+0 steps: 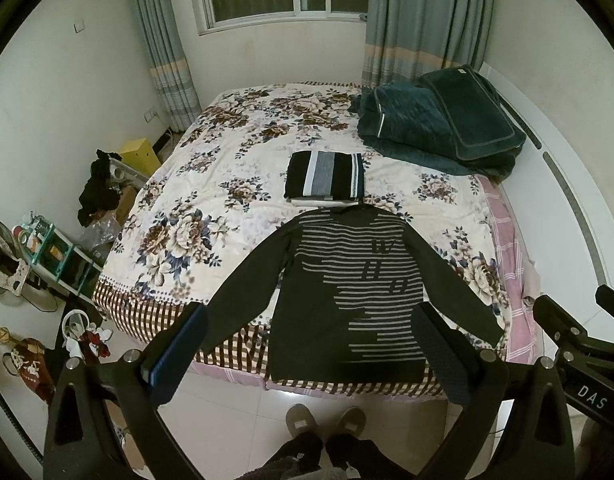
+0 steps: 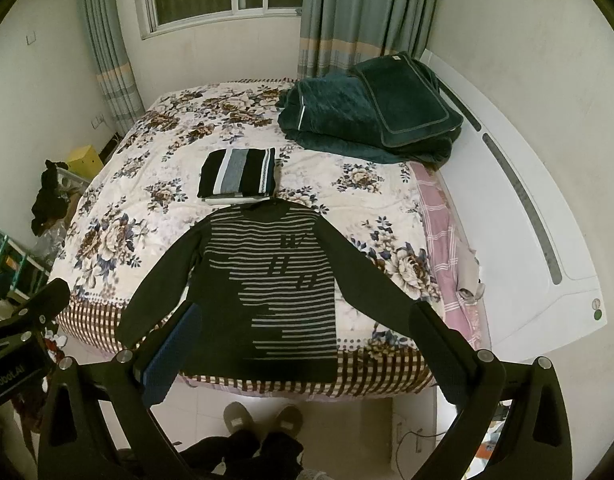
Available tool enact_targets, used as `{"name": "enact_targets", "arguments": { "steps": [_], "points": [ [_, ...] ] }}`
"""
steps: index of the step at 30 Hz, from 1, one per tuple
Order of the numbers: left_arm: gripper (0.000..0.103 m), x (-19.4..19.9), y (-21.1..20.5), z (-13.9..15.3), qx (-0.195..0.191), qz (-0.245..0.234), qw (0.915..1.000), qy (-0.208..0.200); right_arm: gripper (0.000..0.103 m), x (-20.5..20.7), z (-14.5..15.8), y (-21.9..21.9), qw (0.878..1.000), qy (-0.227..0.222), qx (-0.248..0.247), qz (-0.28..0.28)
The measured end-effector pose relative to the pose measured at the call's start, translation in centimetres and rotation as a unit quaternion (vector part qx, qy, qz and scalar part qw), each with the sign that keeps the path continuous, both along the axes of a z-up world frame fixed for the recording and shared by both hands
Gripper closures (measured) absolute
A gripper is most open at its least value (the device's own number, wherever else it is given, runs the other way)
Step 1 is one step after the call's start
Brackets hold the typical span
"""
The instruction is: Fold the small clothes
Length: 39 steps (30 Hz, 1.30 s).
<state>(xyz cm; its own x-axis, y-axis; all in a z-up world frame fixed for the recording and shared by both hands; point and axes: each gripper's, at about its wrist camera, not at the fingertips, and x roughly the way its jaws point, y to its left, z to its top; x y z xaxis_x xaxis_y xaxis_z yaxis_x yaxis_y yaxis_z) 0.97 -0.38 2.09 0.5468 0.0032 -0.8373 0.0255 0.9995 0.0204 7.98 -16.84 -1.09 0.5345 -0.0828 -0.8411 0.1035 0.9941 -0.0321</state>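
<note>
A dark long-sleeved sweater (image 1: 347, 292) (image 2: 273, 276) with pale horizontal stripes lies flat on the floral bedspread (image 1: 211, 200) (image 2: 147, 184), ahead of both tongs and below them. Its long axis runs straight away from the tongs: hem at the near edge of the bed, neck pointing toward the window. Both sleeves splay outward and back toward the near corners, so each cuff lies close under one finger of a gripper.

The left gripper (image 1: 311, 340) hangs above the hem with its fingers spread wide and nothing between them; its blue-padded left finger (image 1: 179, 344) sits over the left cuff. The right gripper (image 2: 307, 340) is likewise spread wide and empty, framing the sweater's lower body from above. Neither appears to touch the fabric, though the fisheye makes the height hard to judge.

Just beyond the collar, farther from the tongs, sits a folded stack of clothes (image 1: 327, 176) (image 2: 239, 174), its top piece black with grey and white bands. Farther off to the right lies a heap of dark green bedding (image 1: 439, 124) (image 2: 371, 112). A person's slippered feet (image 1: 325, 424) (image 2: 263, 416) stand on the tiled floor below the tongs.
</note>
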Motion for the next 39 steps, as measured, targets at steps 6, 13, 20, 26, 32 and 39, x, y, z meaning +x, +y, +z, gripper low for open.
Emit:
{"name": "enact_targets", "arguments": {
  "steps": [6, 13, 20, 26, 32, 39],
  "points": [
    [0.0, 0.2, -0.1, 0.2, -0.003, 0.001, 1.0, -0.003, 0.0, 0.2, 0.5, -0.1, 1.0, 0.0, -0.002, 0.0],
    [0.0, 0.1, -0.2, 0.1, -0.002, 0.001, 1.0, -0.005, 0.0, 0.4, 0.8, -0.3, 1.0, -0.002, 0.0, 0.001],
    [0.0, 0.1, -0.3, 0.1, -0.003, 0.0, 1.0, -0.005, 0.0, 0.4, 0.8, -0.2, 1.0, -0.002, 0.0, 0.0],
    [0.0, 0.3, -0.3, 0.4, -0.004, 0.0, 1.0, -0.007, 0.0, 0.9, 2.0, -0.3, 1.0, -0.004, -0.001, 0.0],
    [0.0, 0.2, -0.3, 0.4, -0.005, 0.001, 1.0, -0.007, 0.0, 0.9, 1.9, -0.1, 1.0, -0.005, -0.001, 0.001],
    [0.0, 0.0, -0.1, 0.3, -0.005, 0.001, 1.0, -0.008, 0.0, 0.8, 2.0, 0.0, 1.0, -0.006, -0.002, 0.0]
  ]
}}
